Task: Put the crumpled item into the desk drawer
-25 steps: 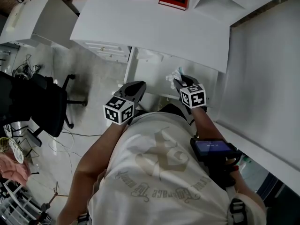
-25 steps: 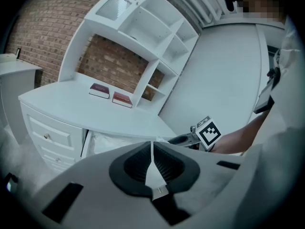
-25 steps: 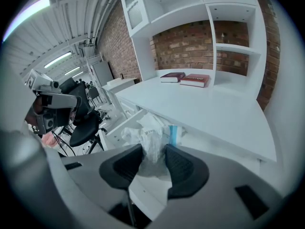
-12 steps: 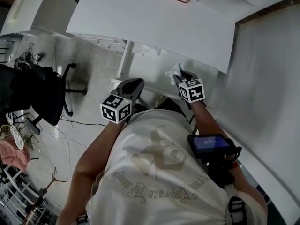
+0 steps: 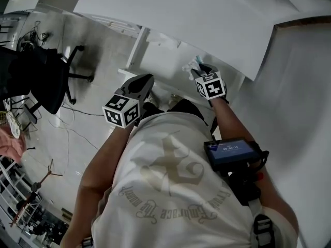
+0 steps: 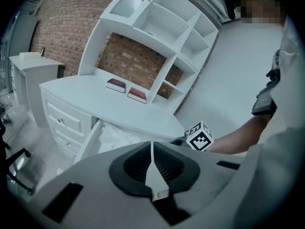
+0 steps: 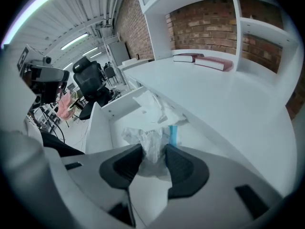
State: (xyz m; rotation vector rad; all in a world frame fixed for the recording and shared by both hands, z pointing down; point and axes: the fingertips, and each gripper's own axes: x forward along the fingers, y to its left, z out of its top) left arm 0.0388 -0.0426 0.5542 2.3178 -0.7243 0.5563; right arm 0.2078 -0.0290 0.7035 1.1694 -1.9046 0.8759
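Drawer (image 7: 101, 128) open beyond right gripper (image 7: 153, 151) grasping crumpled item (image 7: 150, 137); left gripper (image 6: 151, 149) clenched, empty

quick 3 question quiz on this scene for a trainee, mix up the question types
1. Which gripper holds the crumpled item?
2. True or false: the desk drawer is closed.
3. How many red books lie on the desk? A one, B two, C three.

Key:
1. The right gripper, with its jaws clamped on it.
2. False, it stands open.
3. B
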